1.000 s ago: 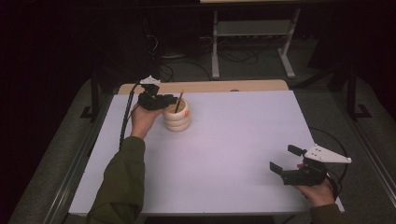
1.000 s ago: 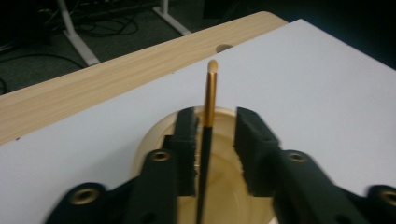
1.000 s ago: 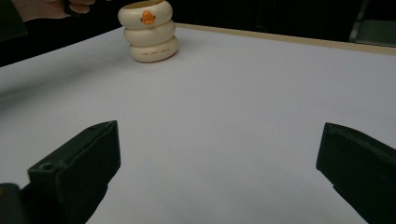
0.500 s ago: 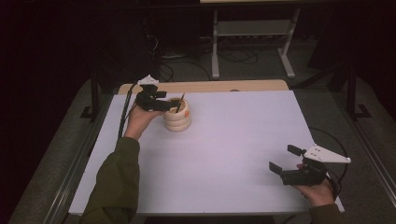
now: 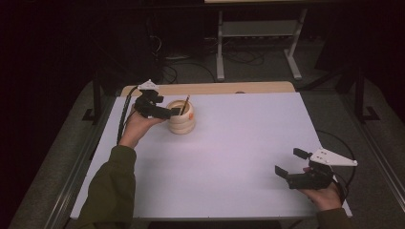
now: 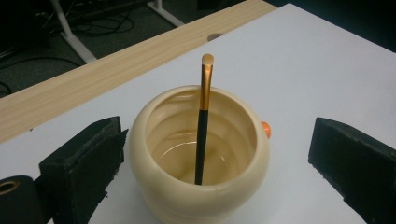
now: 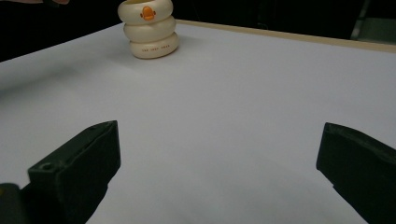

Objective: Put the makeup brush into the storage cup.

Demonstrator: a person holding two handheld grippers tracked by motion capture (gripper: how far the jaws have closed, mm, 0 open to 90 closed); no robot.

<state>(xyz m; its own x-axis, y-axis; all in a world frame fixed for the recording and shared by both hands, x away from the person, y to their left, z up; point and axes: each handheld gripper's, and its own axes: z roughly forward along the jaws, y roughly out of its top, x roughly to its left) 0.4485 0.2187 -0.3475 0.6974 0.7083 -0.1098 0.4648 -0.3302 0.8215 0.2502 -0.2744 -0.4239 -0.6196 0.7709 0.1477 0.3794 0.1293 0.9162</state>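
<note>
A cream ribbed cup (image 5: 182,122) with an orange mark stands on the white table top (image 5: 239,152), back left. A black brush with a gold ferrule (image 5: 184,105) leans inside it, free of any grip. My left gripper (image 5: 175,112) hovers at the cup's left rim; its jaws have just been opening and now stand open, wide on either side of the cup (image 6: 154,186) and brush (image 6: 201,140) without touching them. My right gripper (image 5: 289,162) rests open and empty at the front right, aimed across the table at the cup (image 7: 148,28).
A wooden strip (image 5: 215,88) runs along the table's far edge. Behind it, on the dark floor, stand a metal rack (image 5: 258,33) and loose cables. Metal rails (image 5: 76,167) flank the table on both sides.
The left gripper's jaws have spread apart and released the brush, which now stands in the cup. The left hand drew back slightly to the left. The right hand stayed still.
</note>
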